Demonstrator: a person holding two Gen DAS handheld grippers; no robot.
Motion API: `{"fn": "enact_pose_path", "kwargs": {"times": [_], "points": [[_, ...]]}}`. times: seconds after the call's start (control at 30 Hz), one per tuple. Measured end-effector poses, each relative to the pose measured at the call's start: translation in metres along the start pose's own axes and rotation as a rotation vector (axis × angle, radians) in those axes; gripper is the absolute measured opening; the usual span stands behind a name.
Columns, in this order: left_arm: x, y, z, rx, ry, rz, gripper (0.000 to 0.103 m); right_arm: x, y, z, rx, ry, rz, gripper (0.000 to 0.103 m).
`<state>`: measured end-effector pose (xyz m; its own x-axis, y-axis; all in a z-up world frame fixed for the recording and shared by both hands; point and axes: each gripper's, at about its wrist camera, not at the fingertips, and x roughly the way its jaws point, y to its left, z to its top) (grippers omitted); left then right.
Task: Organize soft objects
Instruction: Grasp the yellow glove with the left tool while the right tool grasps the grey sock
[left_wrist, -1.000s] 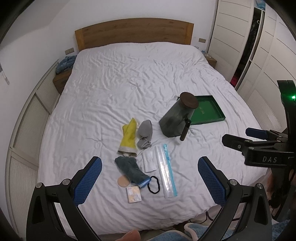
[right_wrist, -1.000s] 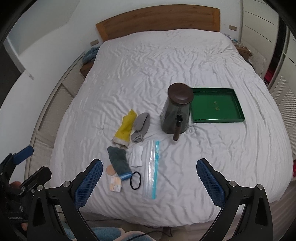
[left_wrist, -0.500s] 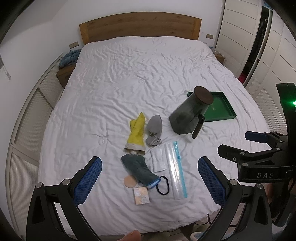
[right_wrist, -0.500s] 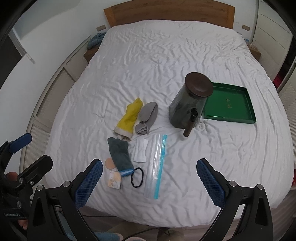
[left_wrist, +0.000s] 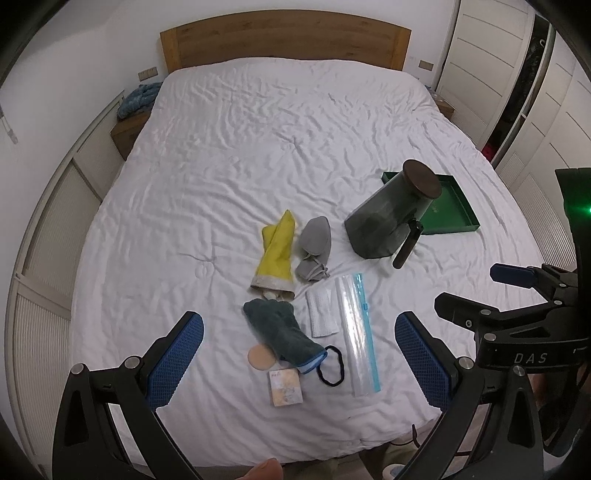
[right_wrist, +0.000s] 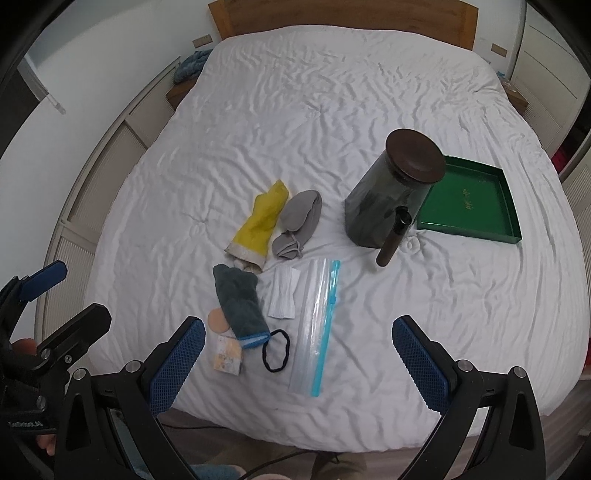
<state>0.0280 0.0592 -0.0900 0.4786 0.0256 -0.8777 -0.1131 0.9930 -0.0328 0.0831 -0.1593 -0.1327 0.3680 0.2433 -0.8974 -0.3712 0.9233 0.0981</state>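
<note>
The white bed (left_wrist: 258, 166) fills both views, and compared with a second ago it sits nearer and lower in frame: both grippers have come forward over the foot edge, so the cluster of items now lies just ahead of them. Nothing on the bed has shifted, so no sorting has begun; this reads as the approach.

At about 2 o'clock from the cluster stands the dark canister (right_wrist: 391, 199) with its brown lid, a dark tube (right_wrist: 393, 238) leaning at its front, and the green tray (right_wrist: 476, 203) touching it on the far side.

The soft things lie at the centre: the yellow rubber glove (left_wrist: 277, 254) beside the grey sock (left_wrist: 314, 247), and at 6 o'clock from them the teal mitt (left_wrist: 280, 332). A zip bag (left_wrist: 356, 332) lies at 3 o'clock from the mitt, with a white folded cloth (left_wrist: 321, 312) between them. Small items sit nearest the edge: a black hair tie (left_wrist: 332, 369), a round tan pad (left_wrist: 260, 358) and a small card box (left_wrist: 285, 387).

The left gripper (left_wrist: 295, 354) and right gripper (right_wrist: 295, 354) both hover with jaws wide apart, holding nothing.
</note>
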Motion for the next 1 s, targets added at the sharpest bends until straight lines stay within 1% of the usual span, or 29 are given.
{"fn": "enact_pose_path", "kwargs": {"times": [0.47, 0.63, 0.7, 0.8, 0.97, 1.0], "points": [[0.016, 0.009, -0.003, -0.013, 0.026, -0.004, 0.102, 0.021, 0.005, 0.000, -0.006, 0.025, 0.005, 0.103], [0.022, 0.014, -0.007, -0.018, 0.031, -0.015, 0.102, 0.031, 0.007, -0.003, -0.012, 0.033, 0.001, 0.103], [0.028, 0.020, -0.013, -0.023, 0.029, -0.008, 0.102, 0.040, 0.008, -0.006, -0.017, 0.037, -0.008, 0.103], [0.045, 0.031, -0.027, -0.035, 0.045, 0.002, 0.102, 0.064, 0.008, -0.013, -0.011, 0.068, -0.010, 0.103], [0.088, 0.047, -0.058, -0.079, 0.125, -0.001, 0.102, 0.117, 0.004, -0.030, 0.006, 0.130, 0.005, 0.103], [0.099, 0.050, -0.065, -0.089, 0.141, 0.003, 0.102, 0.125, 0.003, -0.029, 0.006, 0.139, 0.007, 0.103]]}}
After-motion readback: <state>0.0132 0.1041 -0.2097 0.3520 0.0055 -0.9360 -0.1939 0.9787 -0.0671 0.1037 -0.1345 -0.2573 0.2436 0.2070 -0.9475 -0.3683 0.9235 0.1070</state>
